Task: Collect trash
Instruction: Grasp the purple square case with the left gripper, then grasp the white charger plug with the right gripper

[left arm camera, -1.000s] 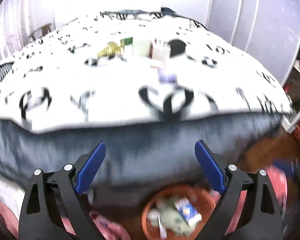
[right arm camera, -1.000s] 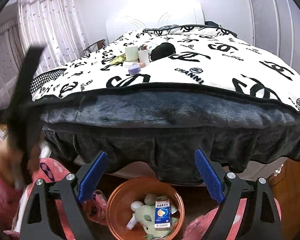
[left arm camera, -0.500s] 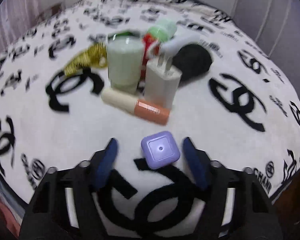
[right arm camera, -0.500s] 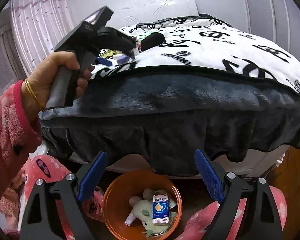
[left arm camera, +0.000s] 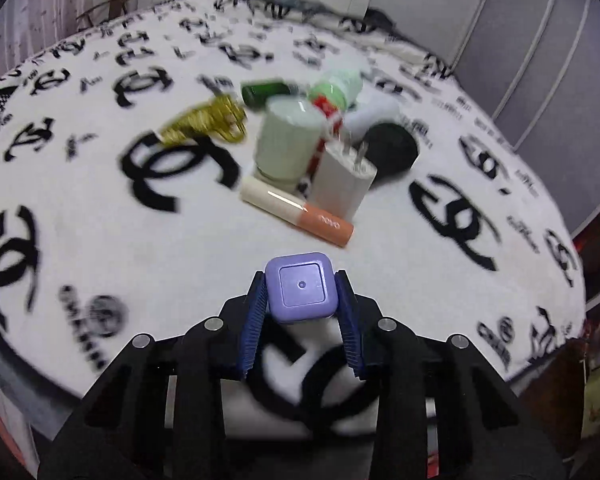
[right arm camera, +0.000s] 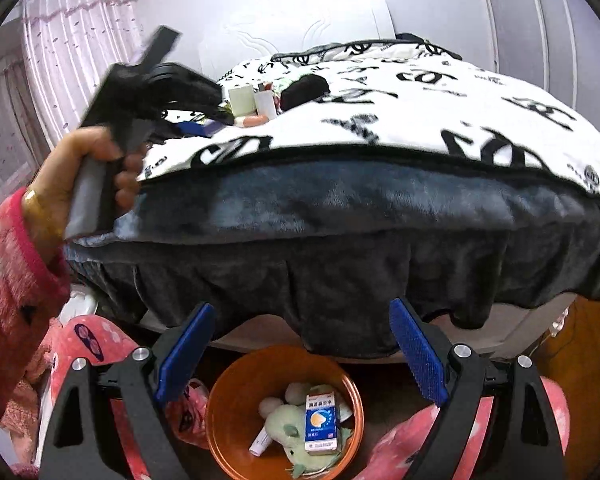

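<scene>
My left gripper point(left arm camera: 301, 294) is shut on a small purple square box point(left arm camera: 301, 291) over the white patterned bedspread point(left arm camera: 80, 208). Beyond it lie a cream and orange tube point(left arm camera: 296, 213), a white charger plug point(left arm camera: 346, 184), a pale green jar point(left arm camera: 288, 142), a gold wire bundle point(left arm camera: 206, 120), a green bottle point(left arm camera: 266, 91) and a black round thing point(left arm camera: 390, 148). My right gripper point(right arm camera: 300, 354) is open and empty, low beside the bed, above an orange bin point(right arm camera: 236, 412) that holds a blue medicine box point(right arm camera: 320, 420) and other trash. The left gripper point(right arm camera: 160, 88) also shows in the right wrist view.
The dark blanket edge point(right arm camera: 340, 216) hangs over the bed side above the bin. Grey wardrobe doors point(left arm camera: 540, 40) stand to the right of the bed. Pink patterned fabric point(right arm camera: 88, 340) lies by the bin on the floor.
My left gripper moved from beside the bed up over it, closed around the purple box and now grips it. The right gripper stayed open above the bin.
</scene>
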`<state>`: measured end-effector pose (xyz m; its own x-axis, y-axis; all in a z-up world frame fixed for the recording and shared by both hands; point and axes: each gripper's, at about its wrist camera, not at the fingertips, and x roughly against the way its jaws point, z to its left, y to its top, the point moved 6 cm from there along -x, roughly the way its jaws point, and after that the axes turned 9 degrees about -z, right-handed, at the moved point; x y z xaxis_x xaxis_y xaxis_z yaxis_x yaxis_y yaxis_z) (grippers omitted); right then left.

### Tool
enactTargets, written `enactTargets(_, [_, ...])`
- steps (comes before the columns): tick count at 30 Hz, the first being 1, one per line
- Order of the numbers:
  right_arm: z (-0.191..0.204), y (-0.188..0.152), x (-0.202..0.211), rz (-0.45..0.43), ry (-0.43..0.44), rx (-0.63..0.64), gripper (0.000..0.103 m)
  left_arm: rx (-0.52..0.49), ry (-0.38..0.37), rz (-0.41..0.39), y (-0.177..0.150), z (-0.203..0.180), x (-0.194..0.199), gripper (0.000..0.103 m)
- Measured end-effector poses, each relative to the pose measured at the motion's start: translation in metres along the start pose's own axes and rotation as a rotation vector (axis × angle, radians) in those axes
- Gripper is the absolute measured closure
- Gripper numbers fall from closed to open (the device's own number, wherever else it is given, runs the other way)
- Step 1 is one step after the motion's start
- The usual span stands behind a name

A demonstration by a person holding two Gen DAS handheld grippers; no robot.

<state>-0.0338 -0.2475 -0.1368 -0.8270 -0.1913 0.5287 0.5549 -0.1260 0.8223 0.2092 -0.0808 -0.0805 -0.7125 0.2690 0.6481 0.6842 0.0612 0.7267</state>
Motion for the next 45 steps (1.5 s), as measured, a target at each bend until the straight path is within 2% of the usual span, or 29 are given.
enactTargets(4, [0.017,0.031,-0.012,-0.040,0.012,0.068,0.016,0.010,-0.005,-0.062,-0.006,0.016,0.040,0.069])
enactTargets(7, [0.034,0.062,-0.028,-0.063,0.043,0.102,0.016,0.032,-0.009,-0.072,-0.020,0.027,0.062,0.069])
enactTargets(12, [0.061,0.129,-0.073,-0.129,0.046,0.183,0.016,0.002,-0.009,-0.071,-0.044,0.037,0.079,0.069])
enactTargets(15, [0.071,0.160,-0.111,-0.121,0.024,0.207,0.016,-0.018,0.003,-0.078,-0.055,0.043,0.083,0.069])
enactTargets(18, [0.077,0.181,-0.155,-0.077,-0.004,0.204,0.020,-0.034,0.011,-0.079,-0.062,0.048,0.083,0.069])
enactTargets(22, [0.076,0.200,-0.213,-0.020,-0.057,0.183,0.032,-0.033,0.020,-0.072,-0.066,0.056,0.080,0.069])
enactTargets(23, [0.073,0.202,-0.226,0.006,-0.059,0.164,0.038,-0.032,0.020,-0.071,-0.066,0.058,0.079,0.069])
enactTargets(27, [0.064,0.204,-0.259,0.080,-0.076,0.106,0.051,-0.017,0.005,-0.061,-0.065,0.064,0.076,0.069])
enactTargets(29, [0.062,0.203,-0.264,0.100,-0.061,0.091,0.074,-0.015,0.011,-0.062,-0.064,0.066,0.075,0.069])
enactTargets(36, [0.061,0.207,-0.235,0.059,-0.034,0.076,0.079,-0.012,0.004,-0.067,-0.062,0.063,0.079,0.069])
enactTargets(45, [0.062,0.214,-0.122,-0.093,0.011,0.117,0.079,-0.070,0.021,-0.125,-0.057,0.040,0.106,0.069])
